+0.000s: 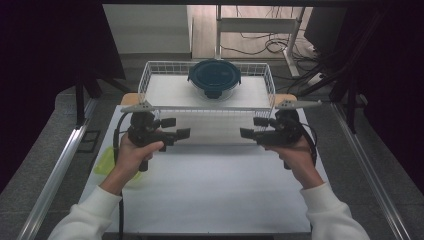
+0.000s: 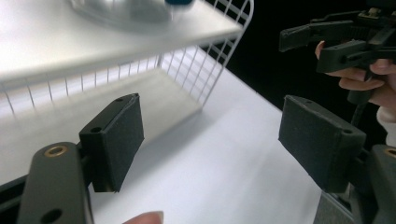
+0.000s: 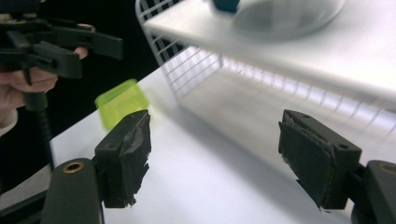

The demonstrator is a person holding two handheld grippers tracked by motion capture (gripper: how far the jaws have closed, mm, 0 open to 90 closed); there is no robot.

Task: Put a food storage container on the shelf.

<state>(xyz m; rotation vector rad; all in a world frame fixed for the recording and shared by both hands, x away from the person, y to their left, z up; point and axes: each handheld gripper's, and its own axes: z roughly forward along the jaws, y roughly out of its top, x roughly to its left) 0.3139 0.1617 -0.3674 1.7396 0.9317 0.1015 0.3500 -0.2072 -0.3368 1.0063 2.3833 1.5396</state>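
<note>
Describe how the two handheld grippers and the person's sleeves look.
Both the left gripper and right gripper are black, each topped by a grey three-cornered plate and trailing a black cable. The jaws carry dark pads, the right ones frayed. The sleeves are white.

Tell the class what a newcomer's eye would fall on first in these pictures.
First, the dark blue lidded bowl standing on the white wire rack at the table's far edge. Next, the left gripper and right gripper, jaws open and empty, facing each other before the rack. A yellow-green container lies at the table's left edge.
</note>
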